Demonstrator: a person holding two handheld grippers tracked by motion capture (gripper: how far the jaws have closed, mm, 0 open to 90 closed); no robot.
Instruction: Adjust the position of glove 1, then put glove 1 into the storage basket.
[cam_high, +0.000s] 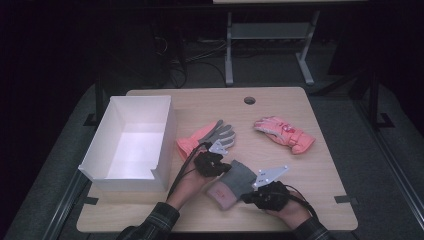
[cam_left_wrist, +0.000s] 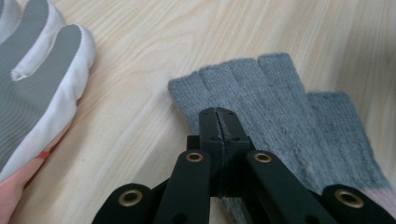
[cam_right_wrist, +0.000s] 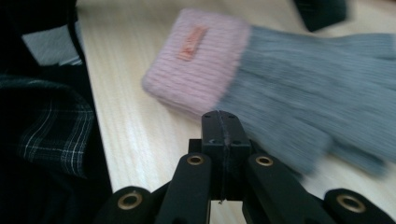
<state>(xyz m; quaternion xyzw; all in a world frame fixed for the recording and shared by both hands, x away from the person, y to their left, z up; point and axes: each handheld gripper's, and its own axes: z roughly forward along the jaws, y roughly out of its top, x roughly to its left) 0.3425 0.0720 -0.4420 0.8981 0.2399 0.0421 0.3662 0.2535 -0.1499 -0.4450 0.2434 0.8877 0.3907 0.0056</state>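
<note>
A grey knitted glove (cam_high: 235, 181) with a pink cuff lies on the wooden table (cam_high: 310, 170) near its front edge, between my two grippers. My left gripper (cam_high: 210, 163) is at the glove's finger end. In the left gripper view its jaws are shut, tips (cam_left_wrist: 218, 114) over the edge of the grey fingers (cam_left_wrist: 280, 107); I see no fabric pinched between them. My right gripper (cam_high: 264, 195) is by the cuff side. In the right gripper view it (cam_right_wrist: 219, 116) is shut, tips just short of where pink cuff (cam_right_wrist: 196, 56) meets the grey knit (cam_right_wrist: 299, 79).
An open white box (cam_high: 165, 135) stands at the table's left. A coral and grey glove (cam_high: 202, 137) (cam_left_wrist: 32, 84) lies just behind my left gripper, and a pink padded glove (cam_high: 285, 134) lies at the back right. A plaid sleeve (cam_right_wrist: 46, 121) is near the cuff.
</note>
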